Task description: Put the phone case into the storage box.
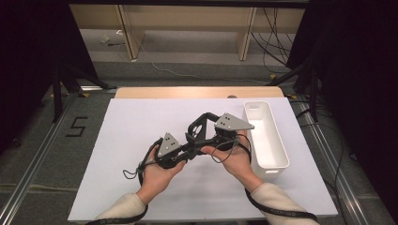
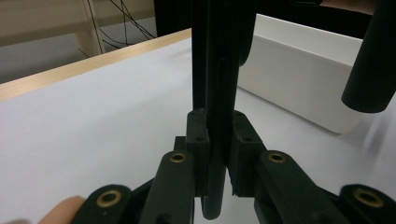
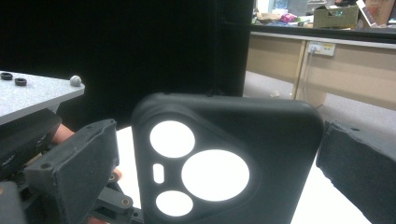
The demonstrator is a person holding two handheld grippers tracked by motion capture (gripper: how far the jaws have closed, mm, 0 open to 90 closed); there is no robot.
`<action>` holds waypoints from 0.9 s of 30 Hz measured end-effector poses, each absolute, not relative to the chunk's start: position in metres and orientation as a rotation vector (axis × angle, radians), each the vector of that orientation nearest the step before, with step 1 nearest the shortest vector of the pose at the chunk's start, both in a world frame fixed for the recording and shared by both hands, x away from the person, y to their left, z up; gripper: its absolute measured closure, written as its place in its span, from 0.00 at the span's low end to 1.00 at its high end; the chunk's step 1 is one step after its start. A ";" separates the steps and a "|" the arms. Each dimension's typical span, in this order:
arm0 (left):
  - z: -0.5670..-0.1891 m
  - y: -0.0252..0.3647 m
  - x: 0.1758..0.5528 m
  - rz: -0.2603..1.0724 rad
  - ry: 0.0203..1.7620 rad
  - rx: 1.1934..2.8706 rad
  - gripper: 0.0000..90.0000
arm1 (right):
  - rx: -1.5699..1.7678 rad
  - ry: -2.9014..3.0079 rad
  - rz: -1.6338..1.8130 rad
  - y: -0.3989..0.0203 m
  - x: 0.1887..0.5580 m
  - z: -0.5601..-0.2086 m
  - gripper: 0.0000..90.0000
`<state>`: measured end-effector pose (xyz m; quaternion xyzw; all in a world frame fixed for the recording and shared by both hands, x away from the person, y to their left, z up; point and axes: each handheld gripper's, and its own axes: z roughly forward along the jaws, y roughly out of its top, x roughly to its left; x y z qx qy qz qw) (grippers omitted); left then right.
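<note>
Meeting over the table's (image 1: pixel 122 140) middle, both palms face up. Left hand-held gripper (image 1: pixel 185 151) pinches the edge of one black phone case (image 1: pixel 201 125), which stands above the table between the two hand-held grippers. Right hand-held gripper (image 1: pixel 206 140): jaws flank the case; whether they press it, I cannot tell. One white bin (image 1: pixel 277 157) sits right.

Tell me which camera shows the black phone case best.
The right gripper view: the phone case faces the camera, its camera cutouts clear, between the right tongs. The left gripper view shows it edge-on, clamped by the left tongs. The high view shows a small dark shape between both hands.
</note>
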<state>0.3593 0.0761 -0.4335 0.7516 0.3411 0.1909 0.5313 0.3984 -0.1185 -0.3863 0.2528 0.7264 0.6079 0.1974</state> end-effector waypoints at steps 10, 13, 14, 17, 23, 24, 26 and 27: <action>-0.434 0.075 0.359 0.453 0.811 1.795 0.89 | 0.726 2.002 1.701 -0.119 0.398 -0.387 0.05; -0.434 0.075 0.359 0.452 0.811 1.793 0.89 | 0.733 1.991 1.703 -0.120 0.398 -0.387 0.09; -0.434 0.075 0.359 0.450 0.812 1.794 0.89 | 0.737 1.987 1.704 -0.120 0.398 -0.387 0.10; -0.435 0.075 0.359 0.450 0.810 1.796 0.89 | 0.739 1.985 1.709 -0.120 0.398 -0.387 0.13; -0.435 0.075 0.359 0.449 0.812 1.791 0.89 | 0.743 1.984 1.710 -0.120 0.398 -0.386 0.15; -0.435 0.075 0.359 0.449 0.812 1.791 0.89 | 0.743 1.982 1.710 -0.120 0.398 -0.386 0.15; -0.435 0.075 0.359 0.449 0.810 1.788 0.89 | 0.745 1.980 1.709 -0.120 0.397 -0.386 0.15; -0.435 0.075 0.359 0.450 0.809 1.788 0.89 | 0.747 1.980 1.705 -0.120 0.397 -0.386 0.15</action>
